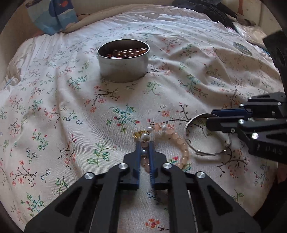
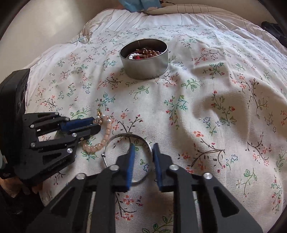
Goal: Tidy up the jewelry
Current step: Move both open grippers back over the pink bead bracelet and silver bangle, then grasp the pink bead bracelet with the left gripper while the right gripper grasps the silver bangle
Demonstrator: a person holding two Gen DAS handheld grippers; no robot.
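Observation:
A pink bead bracelet [image 1: 181, 143] lies on the floral bedspread; my left gripper [image 1: 144, 143] is shut on its near side. It also shows in the right wrist view [image 2: 105, 138], with the left gripper [image 2: 96, 124] on it. A silver bangle [image 1: 204, 141] lies to its right. My right gripper [image 2: 143, 148] is open, its fingers either side of the bangle's rim [image 2: 123, 136]; it shows in the left wrist view [image 1: 209, 120] too. A round metal tin [image 1: 123, 61] with brown beads stands farther back [image 2: 145, 61].
The bedspread [image 1: 53, 116] is wrinkled, with folds at the right [image 2: 215, 100]. A blue cloth [image 1: 53, 16] and a dark garment [image 1: 215, 10] lie at the far edge. A small round lid [image 1: 242, 47] sits far right.

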